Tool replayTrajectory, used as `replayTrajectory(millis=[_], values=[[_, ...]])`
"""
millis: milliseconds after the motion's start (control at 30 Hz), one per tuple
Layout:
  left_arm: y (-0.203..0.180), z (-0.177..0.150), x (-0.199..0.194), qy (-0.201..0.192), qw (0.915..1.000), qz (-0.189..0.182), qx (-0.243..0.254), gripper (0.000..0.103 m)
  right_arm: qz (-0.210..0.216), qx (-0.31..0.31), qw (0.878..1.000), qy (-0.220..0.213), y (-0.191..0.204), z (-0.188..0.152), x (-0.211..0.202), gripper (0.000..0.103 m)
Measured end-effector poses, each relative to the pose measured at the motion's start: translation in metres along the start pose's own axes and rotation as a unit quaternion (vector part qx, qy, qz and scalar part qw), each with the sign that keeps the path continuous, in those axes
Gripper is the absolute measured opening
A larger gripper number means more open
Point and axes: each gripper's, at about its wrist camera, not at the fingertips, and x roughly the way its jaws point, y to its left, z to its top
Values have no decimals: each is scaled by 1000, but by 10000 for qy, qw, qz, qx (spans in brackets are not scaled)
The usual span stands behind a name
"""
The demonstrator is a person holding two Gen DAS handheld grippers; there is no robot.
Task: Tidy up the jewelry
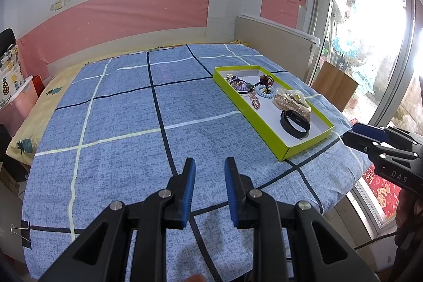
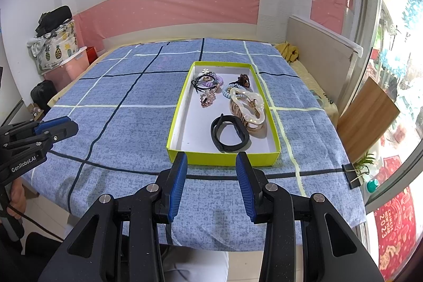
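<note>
Left wrist view: the left gripper (image 1: 210, 168) hangs over the blue checked bedspread (image 1: 127, 123) with its jaws parted and nothing between them. The lime-green tray (image 1: 304, 148) lies ahead and to the right of these fingers, well apart from them, resting flat on the bedspread. Inside it, the black wristband (image 1: 294, 124) sits at the end nearest the gripper, the pale hair claw (image 1: 292, 99) just beyond it, and a cluster of hair ties (image 1: 242, 85) at the far end. The right gripper (image 1: 367, 136) enters from the right edge, near the tray's closest corner; its jaw setting cannot be judged here. Right wrist view: the right gripper (image 2: 211, 163) is held directly before the lime-green tray (image 2: 222, 157), fingers spread wide and empty, their tips just short of the near wall. The black wristband (image 2: 228, 135) lies straight ahead, the pale hair claw (image 2: 248, 105) beyond and slightly right and overlapping the band's edge, the hair ties (image 2: 208, 82) farther back on the left. The left gripper (image 2: 56, 127) appears at the left margin, above the bedspread (image 2: 119, 128), well apart from the tray.
</note>
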Motion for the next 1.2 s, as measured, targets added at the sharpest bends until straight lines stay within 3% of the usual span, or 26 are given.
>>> replayTrajectory(millis=[1200], values=[[-1, -1, 3, -46, 9999, 111, -19, 24, -29, 47, 10000, 37, -5, -3, 2, 39]])
